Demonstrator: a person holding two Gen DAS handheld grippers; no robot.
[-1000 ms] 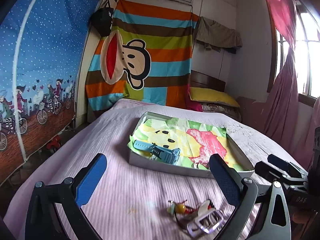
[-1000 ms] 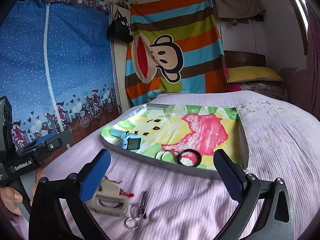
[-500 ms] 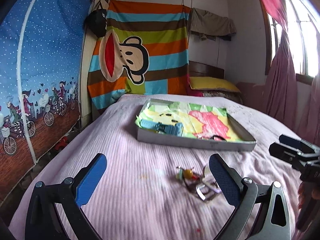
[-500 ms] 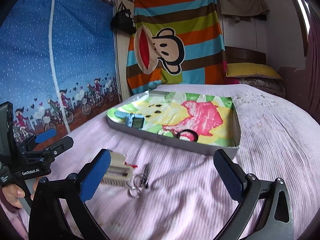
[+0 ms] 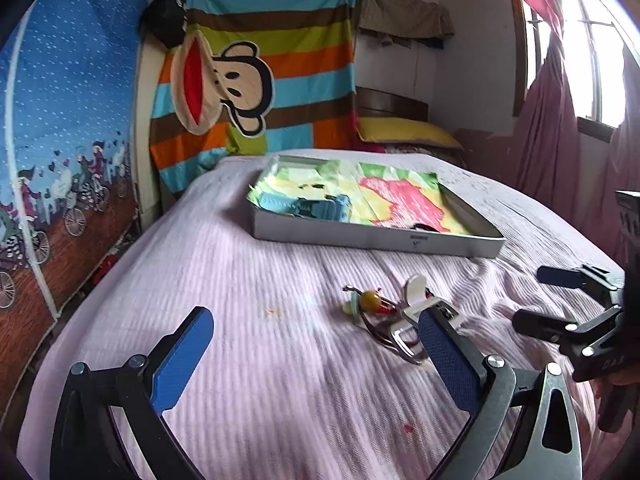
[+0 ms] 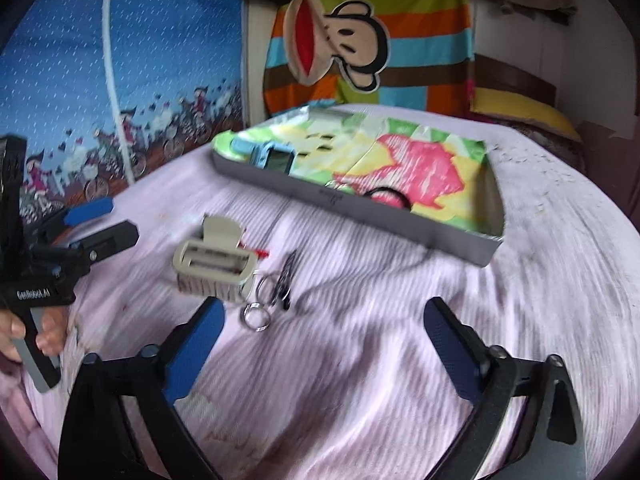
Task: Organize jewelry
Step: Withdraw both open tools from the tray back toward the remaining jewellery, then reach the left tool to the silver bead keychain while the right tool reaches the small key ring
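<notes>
Blue watch and black ring already lie in the box; the clip and keyrings wait outside, both my grippers spread, empty.

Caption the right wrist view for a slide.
Open right hand-held gripper above loose trinkets on the bedspread, before the tray.

The right gripper is hovering wide open over the lilac bedspread. A beige buckle, key rings and a dark clip are lying just ahead. Beyond, a shallow tray is holding a blue watch and a black ring. The left gripper, also open, is sitting at the left edge.
</notes>
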